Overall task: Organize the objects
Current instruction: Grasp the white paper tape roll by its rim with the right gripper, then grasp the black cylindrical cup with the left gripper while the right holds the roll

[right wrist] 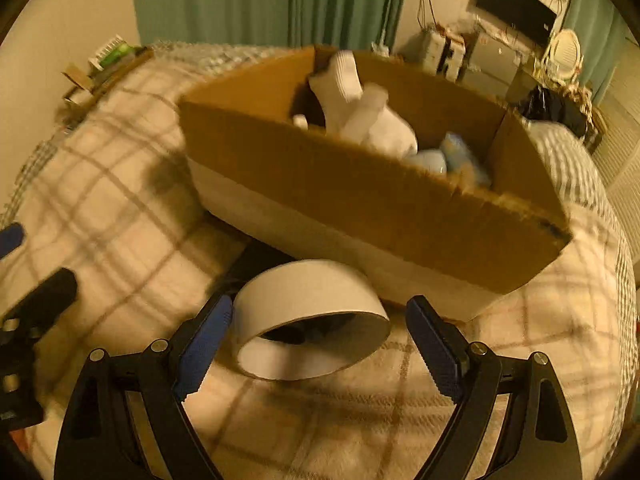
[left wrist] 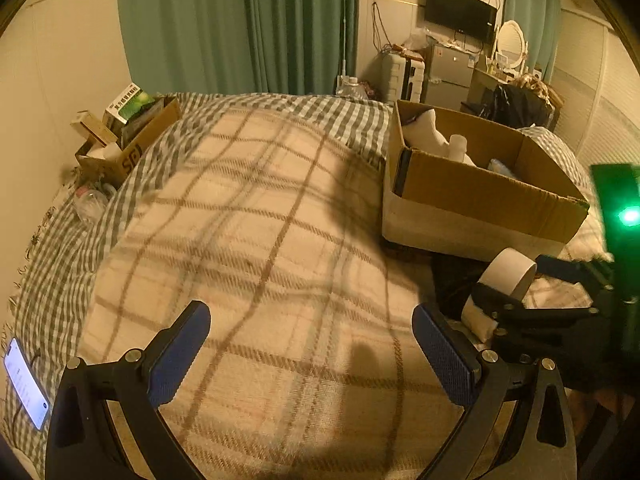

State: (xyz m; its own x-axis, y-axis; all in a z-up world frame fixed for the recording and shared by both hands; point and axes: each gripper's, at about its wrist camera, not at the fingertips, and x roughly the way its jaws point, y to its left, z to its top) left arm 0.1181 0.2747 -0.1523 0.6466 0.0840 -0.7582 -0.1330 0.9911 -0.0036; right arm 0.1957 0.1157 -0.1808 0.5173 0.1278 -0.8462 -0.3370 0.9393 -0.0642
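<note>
On the bed, a plaid blanket (left wrist: 260, 208) covers most of the mattress, with a green checked sheet (left wrist: 340, 114) showing beyond it toward twelve o'clock. The left gripper (left wrist: 310, 344) hangs over bare blanket with its blue-padded fingers spread wide and nothing between them. At its three o'clock the right gripper (right wrist: 318, 344) sits low over a white tape roll (right wrist: 308, 312), which lies tilted on the blanket just in front of a cardboard box (right wrist: 360, 208). The right tongs are also wide: the left pad (right wrist: 204, 344) touches or nearly touches the roll's side, while the other finger stands clear of it. A dark item lies under the roll and the box edge; I cannot tell what it is.

The open box sits at about one o'clock from the left gripper and holds white socks (right wrist: 360, 112) and a pale blue packet (right wrist: 460, 156). Far off at ten o'clock, a smaller carton (left wrist: 132, 140) with a green-printed package rests by the wall. A lit phone (left wrist: 26, 386) lies at the left gripper's eight o'clock on the checked sheet.
</note>
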